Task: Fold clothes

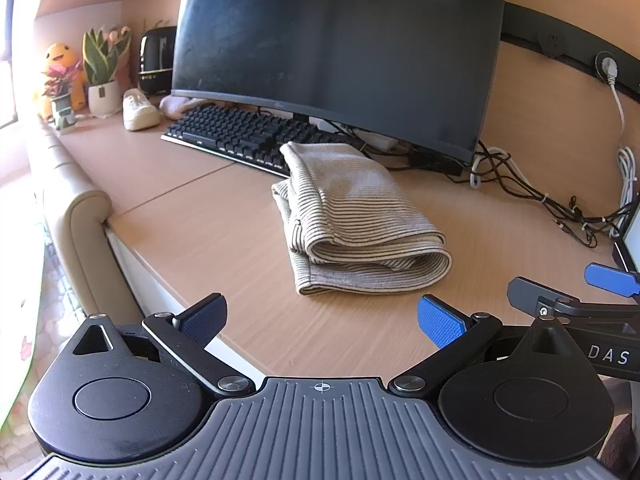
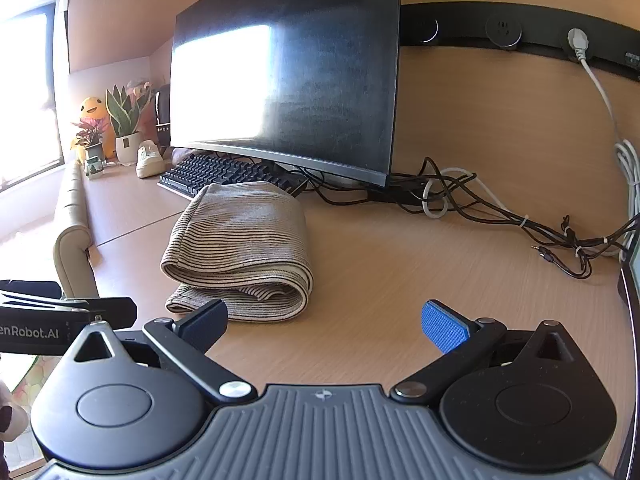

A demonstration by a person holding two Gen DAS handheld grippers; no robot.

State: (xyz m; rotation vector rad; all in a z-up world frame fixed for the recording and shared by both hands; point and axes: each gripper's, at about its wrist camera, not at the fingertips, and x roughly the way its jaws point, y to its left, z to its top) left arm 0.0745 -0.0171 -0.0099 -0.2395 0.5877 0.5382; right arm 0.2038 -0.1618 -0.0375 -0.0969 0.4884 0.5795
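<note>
A beige garment with thin dark stripes lies folded into a compact bundle on the wooden desk, in front of the monitor. In the right wrist view the same garment sits ahead and to the left. My left gripper hovers open near the desk's front edge, a short way back from the bundle, with nothing between its blue pads. My right gripper is also open and holds nothing, with the bundle's near fold just beyond its left finger. The right gripper's fingers show at the right edge of the left wrist view.
A large dark monitor and a black keyboard stand behind the garment. Tangled cables spread over the desk to the right. A white shoe, potted plants and a yellow plush toy sit at the far left. A padded rail borders the desk's left edge.
</note>
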